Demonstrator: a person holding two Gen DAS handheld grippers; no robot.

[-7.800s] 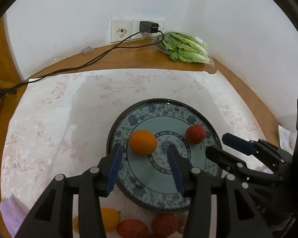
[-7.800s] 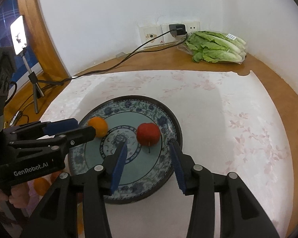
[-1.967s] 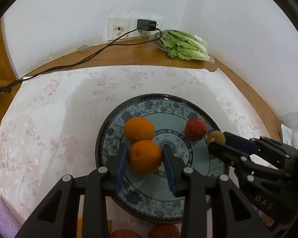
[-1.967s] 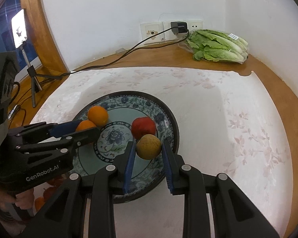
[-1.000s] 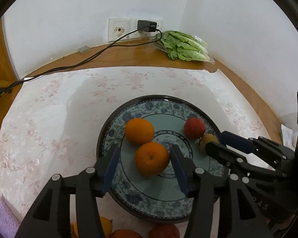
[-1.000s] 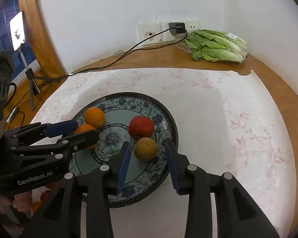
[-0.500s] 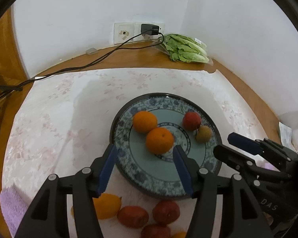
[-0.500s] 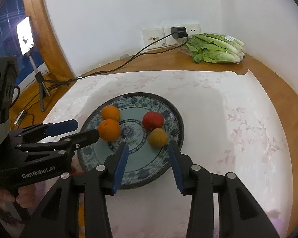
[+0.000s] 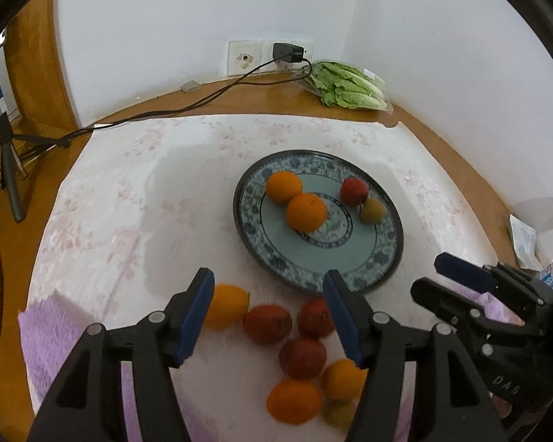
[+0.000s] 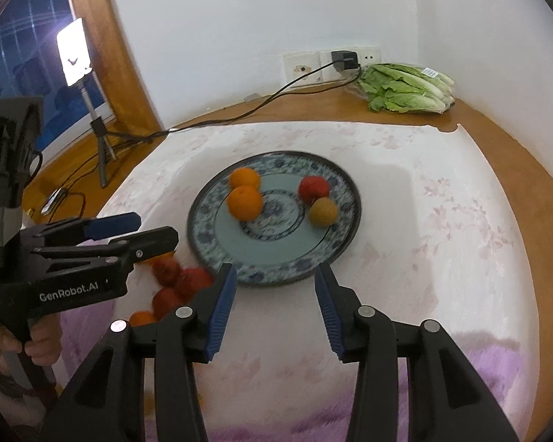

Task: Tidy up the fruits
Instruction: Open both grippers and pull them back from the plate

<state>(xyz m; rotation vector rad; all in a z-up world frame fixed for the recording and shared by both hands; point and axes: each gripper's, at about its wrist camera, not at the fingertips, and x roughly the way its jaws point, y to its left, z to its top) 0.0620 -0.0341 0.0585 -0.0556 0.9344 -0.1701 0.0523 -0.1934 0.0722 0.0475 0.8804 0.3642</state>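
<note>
wht floral cloth [image 10: 424, 221] | L tool [image 10: 136, 230]: "GenRobot.AI" | R tool [image 9: 442, 276]: "DAS"

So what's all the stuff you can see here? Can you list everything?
plate: one, blue patterned, middle of the cloth
oranges on plate: two, orange, its left side
red fruit on plate: one, right side
brown-yellow fruit: one, beside the red one
loose fruit: about eight, red, orange and yellowish, on the cloth nearer than the plate
cloth: one, white, pink flowers
lettuce: one bag, green, far corner
charger and cable: one, black, wall socket
tripod light: one, at left
left gripper: open, empty
right gripper: open, empty
</note>
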